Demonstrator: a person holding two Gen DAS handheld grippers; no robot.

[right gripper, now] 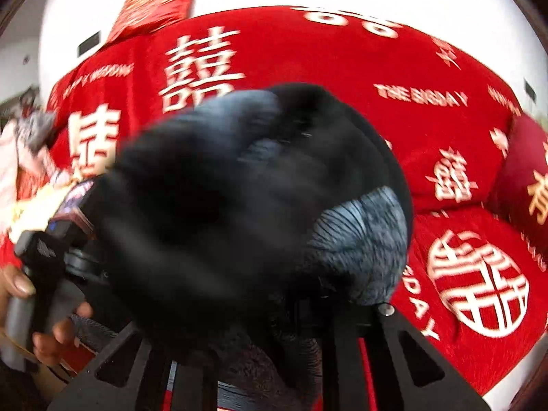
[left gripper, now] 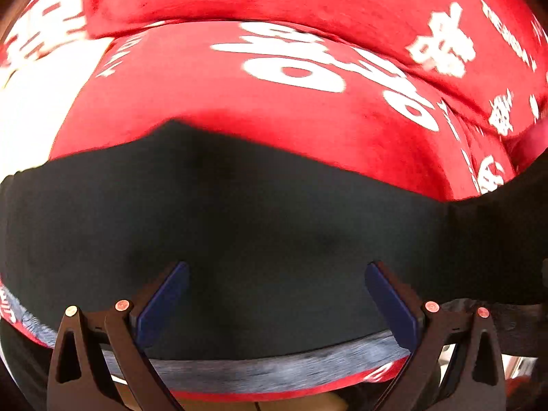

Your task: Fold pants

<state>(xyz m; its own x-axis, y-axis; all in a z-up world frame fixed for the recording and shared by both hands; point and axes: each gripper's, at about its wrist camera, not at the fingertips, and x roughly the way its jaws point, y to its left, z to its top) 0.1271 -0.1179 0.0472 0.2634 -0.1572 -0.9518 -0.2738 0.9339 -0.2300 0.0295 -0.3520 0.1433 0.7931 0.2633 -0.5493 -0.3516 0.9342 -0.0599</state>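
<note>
The black pants (left gripper: 239, 219) with a grey ribbed waistband (left gripper: 260, 368) lie spread on a red cover with white characters. My left gripper (left gripper: 276, 275) hovers over the waistband end, its blue-padded fingers (left gripper: 161, 304) wide apart with nothing between them. In the right wrist view a bunched mass of the black pants (right gripper: 233, 212) with grey waistband (right gripper: 363, 239) fills the centre and hides the fingertips of my right gripper (right gripper: 270, 335), which is shut on the cloth and holds it lifted.
The red cover (right gripper: 428, 130) drapes a sofa, with a red cushion (right gripper: 524, 178) at the right. A hand holding the left gripper handle (right gripper: 44, 274) shows at the left edge of the right wrist view. A white wall lies behind.
</note>
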